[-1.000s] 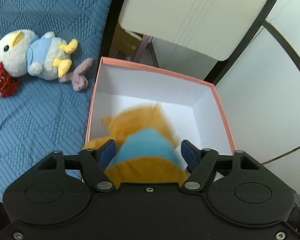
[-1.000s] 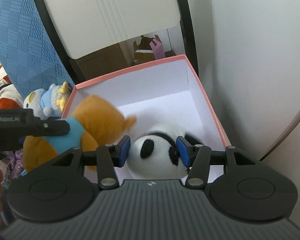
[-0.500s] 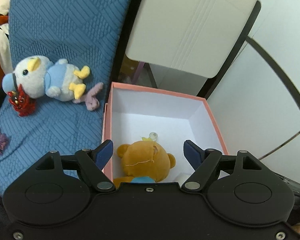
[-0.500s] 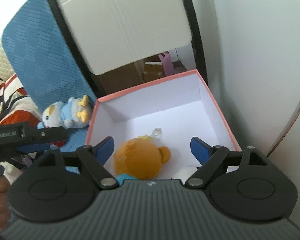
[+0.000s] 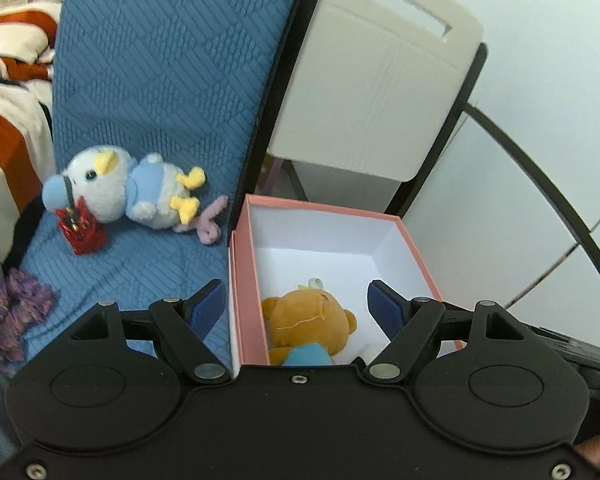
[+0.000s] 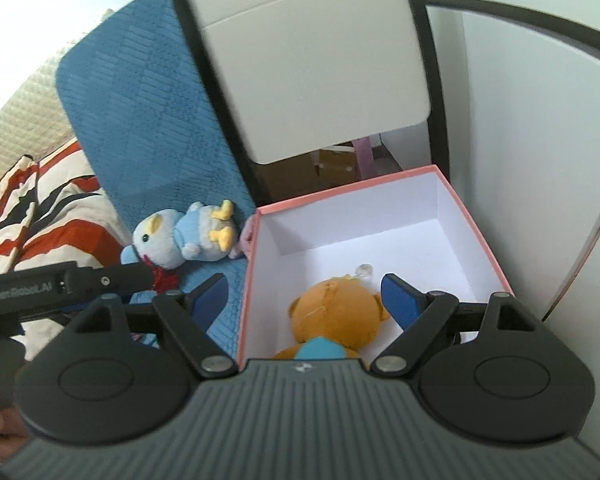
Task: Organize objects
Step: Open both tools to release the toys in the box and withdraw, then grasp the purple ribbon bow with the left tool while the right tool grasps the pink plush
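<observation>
An orange plush bear with a blue shirt lies in the near end of the pink-rimmed white box; it also shows in the right wrist view, inside the same box. A white and blue penguin plush lies on the blue quilted cushion left of the box, also in the right wrist view. My left gripper is open and empty above the box's near left rim. My right gripper is open and empty above the bear.
A red trinket and a pink plush piece lie by the penguin. Purple fuzzy items sit at the left. A grey chair back stands behind the box. A striped blanket lies far left. A white wall stands to the right.
Both grippers opened, released their plush toys into the box and pulled back and up. The bear now lies in the box; the panda plush is out of sight.
</observation>
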### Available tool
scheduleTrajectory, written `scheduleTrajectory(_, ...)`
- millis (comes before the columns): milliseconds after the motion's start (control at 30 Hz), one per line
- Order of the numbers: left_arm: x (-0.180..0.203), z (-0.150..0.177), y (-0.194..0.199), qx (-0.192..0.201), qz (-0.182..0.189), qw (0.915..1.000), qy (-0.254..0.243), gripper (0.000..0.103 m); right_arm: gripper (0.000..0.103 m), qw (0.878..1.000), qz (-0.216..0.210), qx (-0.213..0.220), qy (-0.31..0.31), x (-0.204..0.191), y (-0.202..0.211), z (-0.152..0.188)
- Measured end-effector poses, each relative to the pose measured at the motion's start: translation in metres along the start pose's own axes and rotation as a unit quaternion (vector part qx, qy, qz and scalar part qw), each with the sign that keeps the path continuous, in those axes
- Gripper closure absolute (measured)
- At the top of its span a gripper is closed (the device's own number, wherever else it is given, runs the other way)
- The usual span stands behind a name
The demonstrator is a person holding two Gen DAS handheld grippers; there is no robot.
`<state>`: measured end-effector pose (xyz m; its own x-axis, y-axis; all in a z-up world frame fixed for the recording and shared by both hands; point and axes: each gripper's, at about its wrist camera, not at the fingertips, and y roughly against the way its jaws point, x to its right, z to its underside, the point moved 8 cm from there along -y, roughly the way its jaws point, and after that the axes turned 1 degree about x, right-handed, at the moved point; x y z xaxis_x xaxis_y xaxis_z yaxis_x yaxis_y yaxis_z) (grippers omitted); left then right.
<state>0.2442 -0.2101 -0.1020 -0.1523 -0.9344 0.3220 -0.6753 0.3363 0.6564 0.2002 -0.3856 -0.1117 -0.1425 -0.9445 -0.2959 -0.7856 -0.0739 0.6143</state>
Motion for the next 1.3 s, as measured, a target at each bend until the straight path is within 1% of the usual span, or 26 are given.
scheduleTrajectory(67, -0.006, 0.001, 0.014, 0.009, -0.004, 0.9999, -0.002, 0.025, 0.018, 1.000, -0.002, 0.003, 0.000, -0.010, 0.002, 0.003)
scheduleTrajectory(133, -0.014, 0.004, 0.026, 0.014, 0.001, 0.9999, 0.004, 0.025, 0.018, 1.000, 0.000, 0.005, 0.001, -0.019, 0.007, 0.007)
scheduleTrajectory(267, -0.031, 0.009, 0.045, 0.024, -0.005, 0.9997, 0.005, 0.025, 0.018, 1.000, 0.000, 0.009, 0.010, -0.035, 0.015, 0.016)
scheduleTrajectory(400, -0.052, 0.017, 0.063, 0.030, -0.003, 0.9994, 0.015, 0.025, 0.018, 1.000, 0.001, 0.013, 0.018, -0.049, 0.023, 0.024)
scheduleTrajectory(567, -0.083, 0.027, 0.077, 0.038, -0.017, 0.9989, 0.020, 0.025, 0.018, 1.000, -0.005, 0.011, 0.025, -0.073, 0.022, 0.037)
scheduleTrajectory(733, -0.117, 0.039, 0.081, 0.039, -0.034, 0.9984, 0.024, 0.025, 0.018, 0.999, -0.017, 0.014, 0.026, -0.098, 0.015, 0.050)
scheduleTrajectory(867, -0.147, 0.048, 0.074, 0.032, -0.053, 0.9973, 0.039, 0.025, 0.018, 0.999, -0.029, 0.011, 0.016, -0.117, 0.002, 0.062)
scheduleTrajectory(1033, -0.185, 0.059, 0.049, 0.027, -0.085, 0.9945, 0.056, 0.025, 0.019, 1.000, -0.022, 0.011, 0.017, -0.132, -0.028, 0.076)
scheduleTrajectory(1100, -0.198, 0.064, 0.035, 0.025, -0.097, 0.9931, 0.061, 0.025, 0.027, 1.000, -0.020, 0.007, 0.017, -0.136, -0.043, 0.081)
scheduleTrajectory(1167, -0.210, 0.071, 0.019, 0.021, -0.108, 0.9915, 0.068, 0.025, 0.028, 1.000, -0.018, 0.004, 0.016, -0.139, -0.060, 0.085)
scheduleTrajectory(1200, -0.215, 0.074, 0.011, 0.019, -0.111, 0.9910, 0.072, 0.025, 0.031, 1.000, -0.019, 0.003, 0.015, -0.140, -0.067, 0.087)
scheduleTrajectory(1300, -0.227, 0.079, -0.013, 0.019, -0.130, 0.9886, 0.074, 0.025, 0.034, 1.000, -0.014, -0.001, 0.018, -0.143, -0.091, 0.091)
